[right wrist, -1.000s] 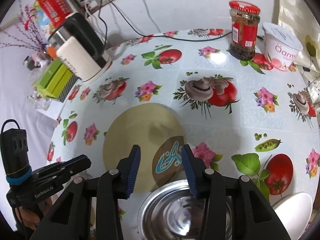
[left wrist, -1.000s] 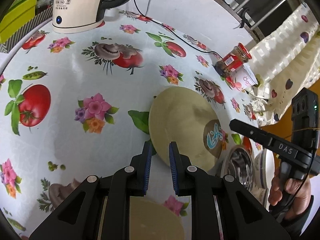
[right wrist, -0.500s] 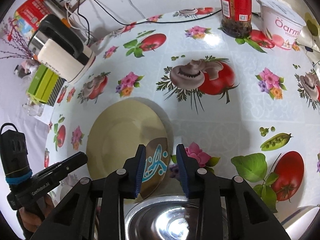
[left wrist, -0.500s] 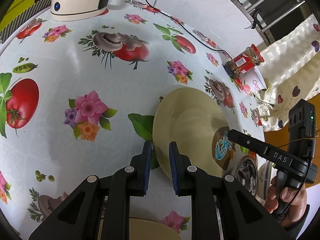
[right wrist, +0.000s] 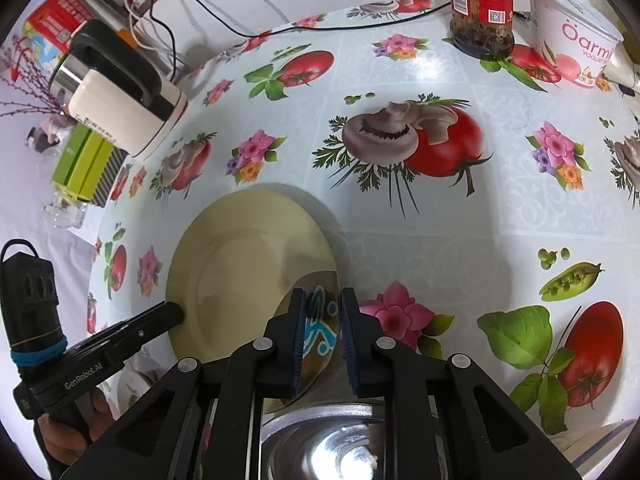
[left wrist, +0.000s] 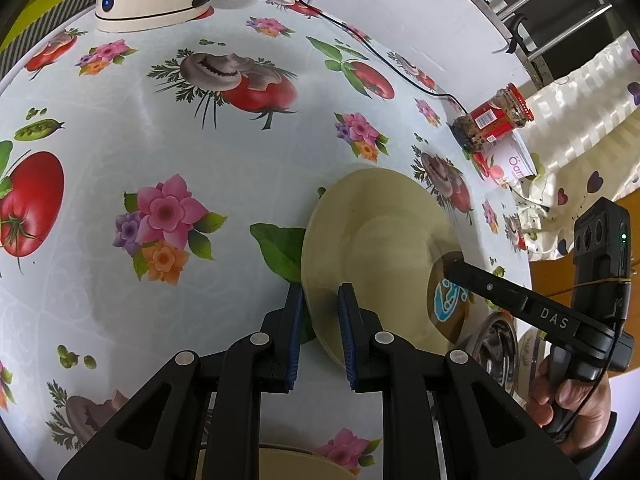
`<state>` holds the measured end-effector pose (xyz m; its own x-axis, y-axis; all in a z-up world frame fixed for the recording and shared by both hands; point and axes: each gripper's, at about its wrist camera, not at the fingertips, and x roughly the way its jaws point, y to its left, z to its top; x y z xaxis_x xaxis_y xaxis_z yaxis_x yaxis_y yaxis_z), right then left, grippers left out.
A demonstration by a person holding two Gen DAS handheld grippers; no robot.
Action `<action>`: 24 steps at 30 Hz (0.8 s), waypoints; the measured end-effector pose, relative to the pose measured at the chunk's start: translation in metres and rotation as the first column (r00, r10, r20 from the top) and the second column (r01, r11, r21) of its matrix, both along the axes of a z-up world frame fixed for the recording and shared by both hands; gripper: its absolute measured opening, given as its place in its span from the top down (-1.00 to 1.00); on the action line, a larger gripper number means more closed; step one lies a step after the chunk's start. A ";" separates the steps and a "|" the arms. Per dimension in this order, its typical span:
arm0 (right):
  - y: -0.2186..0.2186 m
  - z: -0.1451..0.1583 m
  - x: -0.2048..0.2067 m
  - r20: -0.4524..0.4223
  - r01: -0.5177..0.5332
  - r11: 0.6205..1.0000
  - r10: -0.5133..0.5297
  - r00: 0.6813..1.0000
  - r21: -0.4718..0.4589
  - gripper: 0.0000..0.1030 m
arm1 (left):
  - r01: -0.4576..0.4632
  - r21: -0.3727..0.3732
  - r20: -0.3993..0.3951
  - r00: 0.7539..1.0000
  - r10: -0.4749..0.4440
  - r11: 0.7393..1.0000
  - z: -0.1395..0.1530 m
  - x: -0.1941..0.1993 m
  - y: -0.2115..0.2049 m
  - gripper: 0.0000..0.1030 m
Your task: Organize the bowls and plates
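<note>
Counter (left wrist: 248, 184), vegetable-print cloth: yellow plate (left wrist: 376, 240) lying flat near steel bowl (right wrist: 332, 448). You are straddling opposite rims: left hand-held gripper (left wrist: 320, 334) narrow, right hand-held gripper (right wrist: 323, 342) closing, not yet pinching. Risk: thin-rim slip, tilting plate striking bowl.

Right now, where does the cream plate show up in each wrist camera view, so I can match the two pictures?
Left wrist view: the cream plate sits right of centre, its near rim between the left tongs.
Right wrist view: the cream plate sits lower left of centre, its patterned edge between the right tongs.
Shared landmark: the red-labelled jar stands at the table's far edge in both.
</note>
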<state>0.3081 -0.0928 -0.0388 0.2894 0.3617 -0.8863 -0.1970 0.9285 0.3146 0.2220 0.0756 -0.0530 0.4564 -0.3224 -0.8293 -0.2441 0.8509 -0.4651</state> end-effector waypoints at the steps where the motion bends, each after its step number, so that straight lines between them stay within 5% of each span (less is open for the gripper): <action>1: 0.000 0.000 0.000 0.001 -0.001 1.000 0.001 1.000 0.000 0.67 | -0.001 0.001 0.000 1.000 0.001 1.000 0.000 0.000 0.000 0.64; 24: 0.019 0.020 -0.008 0.040 -0.034 0.999 0.034 0.999 0.002 0.67 | -0.030 0.036 0.032 0.999 0.028 0.999 0.026 -0.015 0.014 0.65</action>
<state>0.2999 -0.0741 -0.0188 0.3119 0.3746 -0.8731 -0.2409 0.9201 0.3087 0.2067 0.0893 -0.0265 0.4914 -0.2781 -0.8253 -0.2546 0.8604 -0.4415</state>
